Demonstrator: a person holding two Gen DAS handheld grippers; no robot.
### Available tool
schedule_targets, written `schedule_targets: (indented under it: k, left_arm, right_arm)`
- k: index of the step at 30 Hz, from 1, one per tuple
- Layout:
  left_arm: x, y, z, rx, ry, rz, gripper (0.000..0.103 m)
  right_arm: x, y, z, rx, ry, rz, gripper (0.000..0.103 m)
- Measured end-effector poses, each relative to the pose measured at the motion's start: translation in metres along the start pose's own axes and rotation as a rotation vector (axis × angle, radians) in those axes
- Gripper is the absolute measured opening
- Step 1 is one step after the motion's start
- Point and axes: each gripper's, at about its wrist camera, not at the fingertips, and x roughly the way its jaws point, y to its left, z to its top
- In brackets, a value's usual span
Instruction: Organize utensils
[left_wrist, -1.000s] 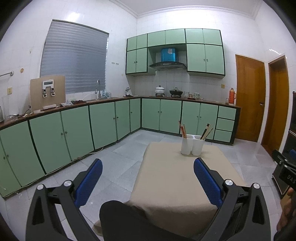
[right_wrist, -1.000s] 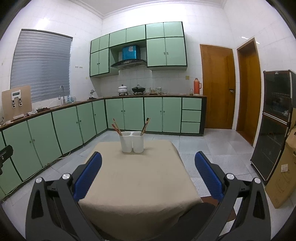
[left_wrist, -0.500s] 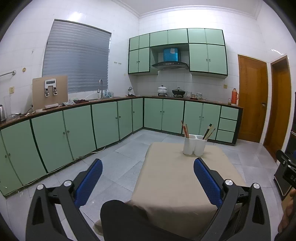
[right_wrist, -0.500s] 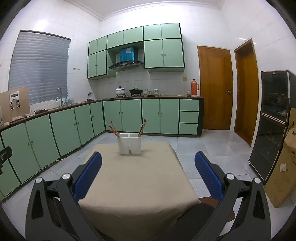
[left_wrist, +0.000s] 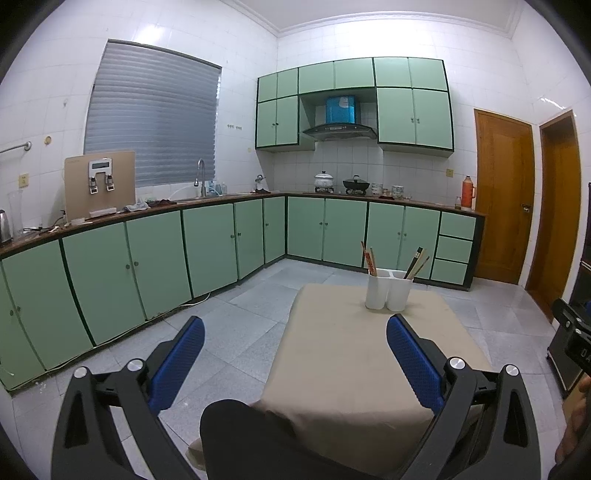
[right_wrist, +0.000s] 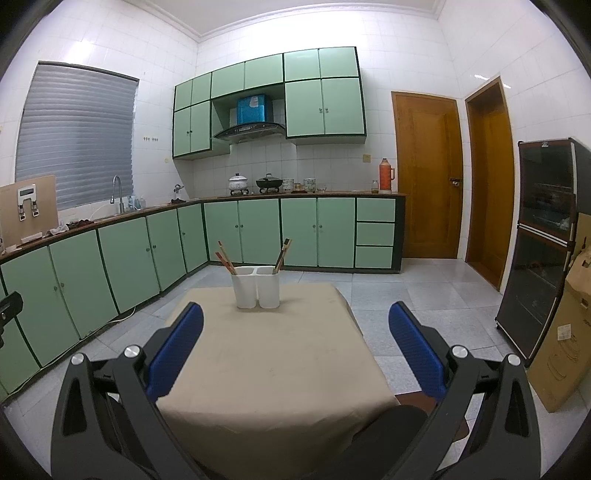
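A white two-compartment utensil holder (left_wrist: 388, 291) (right_wrist: 256, 287) stands at the far end of a small table with a beige cloth (left_wrist: 362, 354) (right_wrist: 273, 354). Reddish chopsticks (left_wrist: 369, 258) (right_wrist: 225, 258) lean in its left compartment. Dark chopsticks (left_wrist: 416, 263) (right_wrist: 282, 254) lean in its right compartment. My left gripper (left_wrist: 295, 326) is open and empty, held off the table's near left side. My right gripper (right_wrist: 295, 325) is open and empty over the table's near end.
Green base cabinets (left_wrist: 207, 247) run along the left and back walls under a counter with a sink, pots and a thermos (right_wrist: 385, 175). Wooden doors (right_wrist: 428, 177), a dark glass cabinet (right_wrist: 539, 251) and a cardboard box (right_wrist: 569, 332) are at the right. A dark-clothed knee (left_wrist: 251, 435) is below.
Both views have shifted slightly, so the holder sits a little differently in frame. Both grippers stay open and empty.
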Motion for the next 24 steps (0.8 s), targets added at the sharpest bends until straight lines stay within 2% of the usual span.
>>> schedule_targets:
  k: [24]
  left_arm:
    - [0.0003, -0.0023, -0.0007, 0.003, -0.003, 0.001, 0.097]
  right_arm:
    - [0.0006, -0.0001, 0.0002, 0.001, 0.0, -0.001, 0.097]
